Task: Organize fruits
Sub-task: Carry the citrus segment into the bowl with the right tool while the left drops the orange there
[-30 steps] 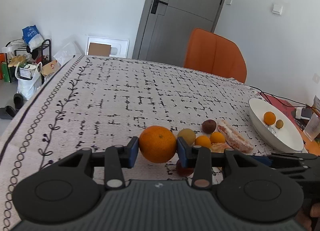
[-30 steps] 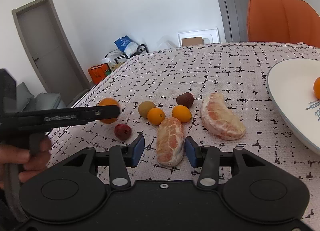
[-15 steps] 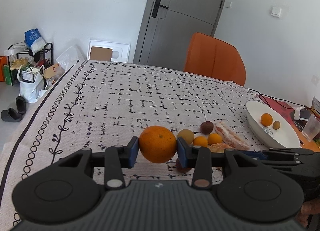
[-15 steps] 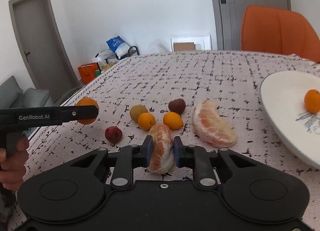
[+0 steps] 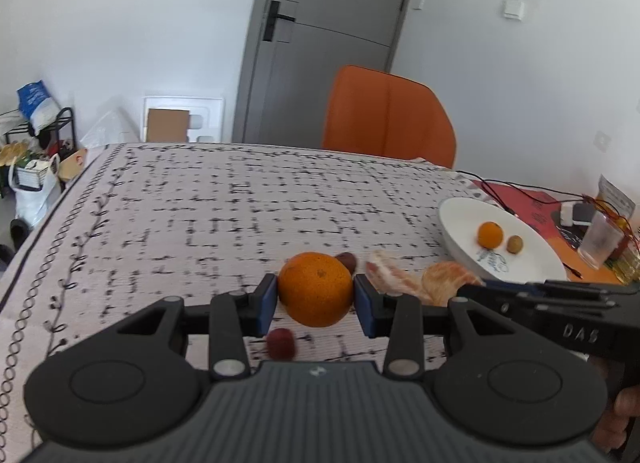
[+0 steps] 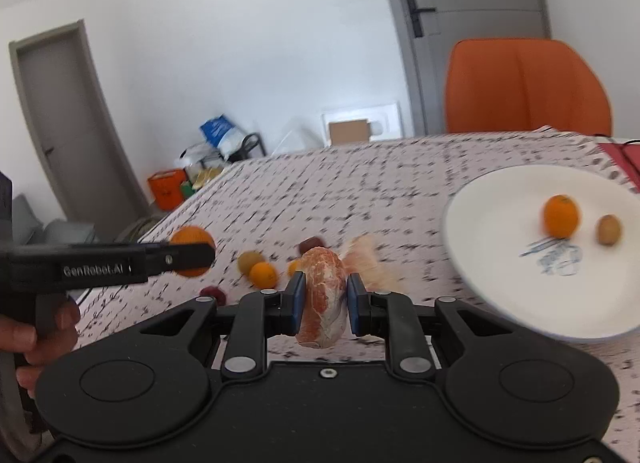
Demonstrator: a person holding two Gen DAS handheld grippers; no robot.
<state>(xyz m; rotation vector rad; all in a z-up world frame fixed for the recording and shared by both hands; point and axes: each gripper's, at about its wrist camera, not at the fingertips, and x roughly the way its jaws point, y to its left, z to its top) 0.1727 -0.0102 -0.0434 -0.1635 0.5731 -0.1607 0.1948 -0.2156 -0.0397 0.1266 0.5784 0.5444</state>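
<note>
Right wrist: two plated fruits (image 6: 561,216), perhaps blurred.

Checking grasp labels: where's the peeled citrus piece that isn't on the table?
Right wrist view, centre: the peeled citrus piece is clamped between the right gripper fingers, lifted off the tablecloth, left of the white plate.

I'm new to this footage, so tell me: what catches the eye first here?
The round orange clamped in the left gripper, and the peeled pinkish citrus segment pinched in the right gripper. To the right, a white plate on the patterned tablecloth holds two small fruits.
</note>
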